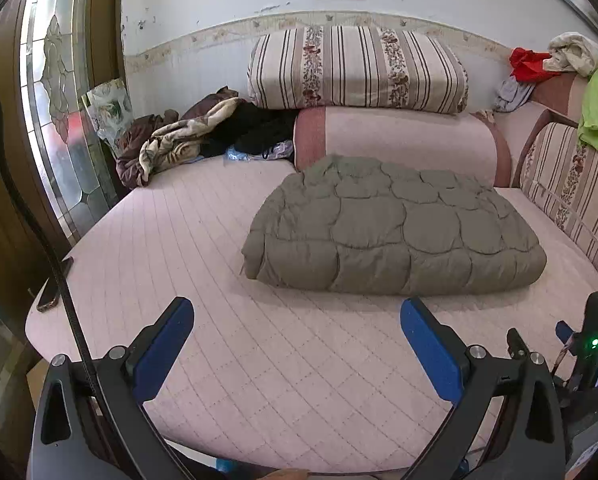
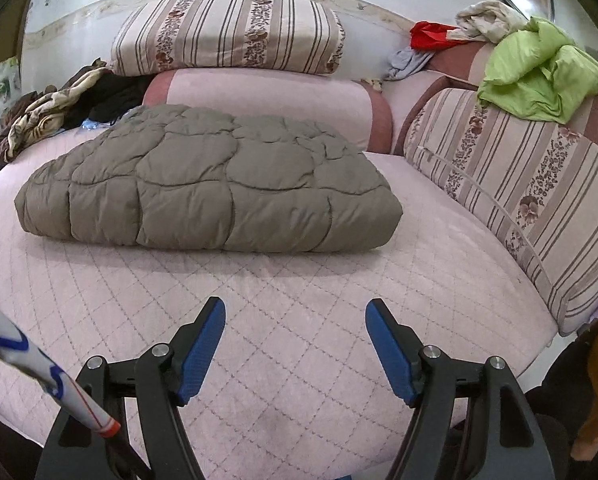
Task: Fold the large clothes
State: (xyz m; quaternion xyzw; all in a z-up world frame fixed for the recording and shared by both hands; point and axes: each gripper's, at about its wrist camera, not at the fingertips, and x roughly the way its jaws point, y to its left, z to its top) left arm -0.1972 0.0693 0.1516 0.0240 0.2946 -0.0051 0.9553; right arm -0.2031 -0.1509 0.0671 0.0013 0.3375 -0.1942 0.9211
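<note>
Both tools hang open and empty over the near edge of the bed, with the folded garment lying beyond them.

Nearest, the left tool [image 1: 297,320] and the right tool [image 2: 295,320] each show two blue-padded black fingers spread wide above the pale pink quilted bed cover [image 1: 227,352], gripping nothing. Just past them, apart from both, the bulky grey-brown quilted padded garment [image 2: 203,184] lies folded into a thick block on the middle of the bed. A dark phone [image 1: 55,284] rests at the bed's left edge. Behind the garment sits a pink bolster roll with darker red ends [image 1: 399,140], with a striped floral folded quilt [image 1: 355,68] stacked on it against the wall. A heap of brown, cream and black cloth [image 1: 187,136] lies far left; a lime-green crumpled cloth [image 2: 539,72] drapes over the striped cushion on the right.
</note>
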